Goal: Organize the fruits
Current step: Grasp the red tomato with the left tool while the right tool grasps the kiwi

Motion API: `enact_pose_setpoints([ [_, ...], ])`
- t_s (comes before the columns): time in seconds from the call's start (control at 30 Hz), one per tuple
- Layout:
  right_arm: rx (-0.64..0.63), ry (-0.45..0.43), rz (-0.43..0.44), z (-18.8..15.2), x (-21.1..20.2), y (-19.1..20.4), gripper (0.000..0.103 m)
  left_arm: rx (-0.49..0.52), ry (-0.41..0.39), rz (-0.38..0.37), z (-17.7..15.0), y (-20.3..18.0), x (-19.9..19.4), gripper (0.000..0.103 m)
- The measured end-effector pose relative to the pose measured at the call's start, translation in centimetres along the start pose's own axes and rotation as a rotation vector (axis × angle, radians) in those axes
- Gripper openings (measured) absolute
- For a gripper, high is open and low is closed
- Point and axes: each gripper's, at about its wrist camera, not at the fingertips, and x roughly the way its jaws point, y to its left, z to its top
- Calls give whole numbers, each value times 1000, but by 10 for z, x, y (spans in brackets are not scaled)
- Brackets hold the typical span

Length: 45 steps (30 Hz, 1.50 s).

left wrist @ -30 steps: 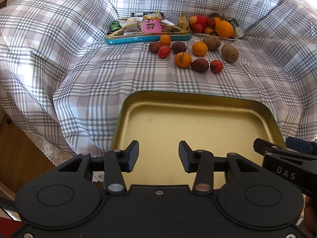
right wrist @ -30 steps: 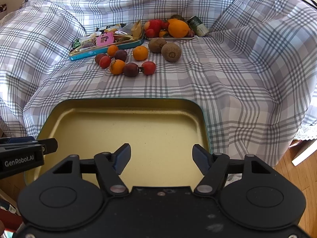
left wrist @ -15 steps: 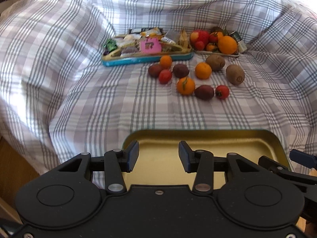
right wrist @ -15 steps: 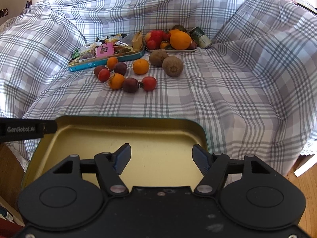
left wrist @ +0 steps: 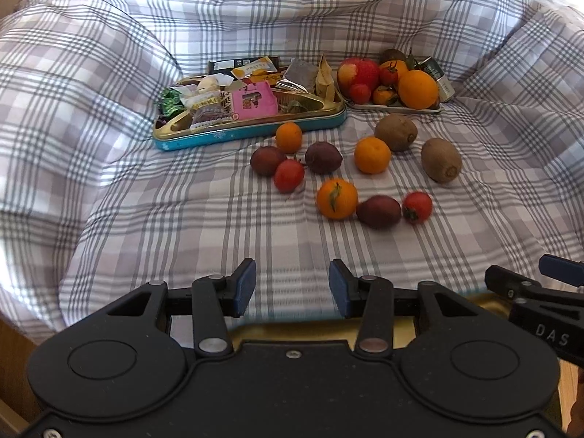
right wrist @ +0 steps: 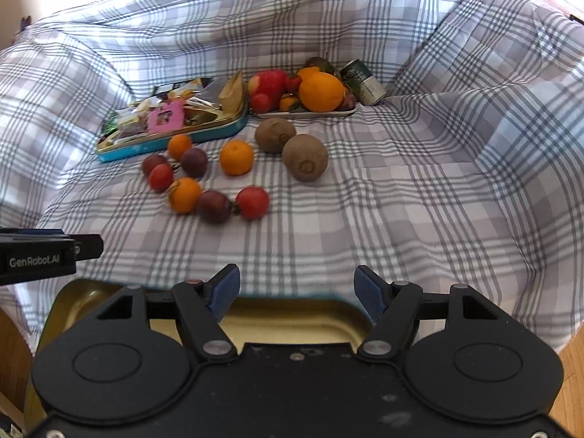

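Both claws are wide open and hold nothing: left claw (left wrist: 292, 286), right claw (right wrist: 297, 292). Beyond the gold tray (right wrist: 292, 319), loose fruits (right wrist: 213, 200) lie on the checked blanket (right wrist: 419, 200).

1. a home, most likely a living room or bedroom: a soft, puffy piece of furniture is draped all over in a grey-and-white plaid cotton cover (left wrist: 153, 197) that bunches into folds.
2. a blue-sided, gold-lined metal tin (left wrist: 252, 127) holds wrapped sweets and snack packets, household fare.
3. a shallow pale tray of mixed fruit (right wrist: 310, 112) sits beside it, with loose fruit on the cover.
4. warm brown wooden floorboards (right wrist: 573, 376) show at the edge.
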Motion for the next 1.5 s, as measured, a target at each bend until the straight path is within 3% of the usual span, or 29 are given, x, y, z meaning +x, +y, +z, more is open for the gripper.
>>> enact_pose_setpoints([
  [0.6, 29, 8, -41, 65, 79, -24, 75, 42, 25, -23, 60, 9, 74, 52],
  [0.93, -43, 1, -39, 90, 120, -19, 76, 50, 35, -53, 73, 9, 100, 52],
  [1.5, -75, 28, -58, 102, 169, -12, 76, 28, 93, -50, 79, 7, 136, 52],
])
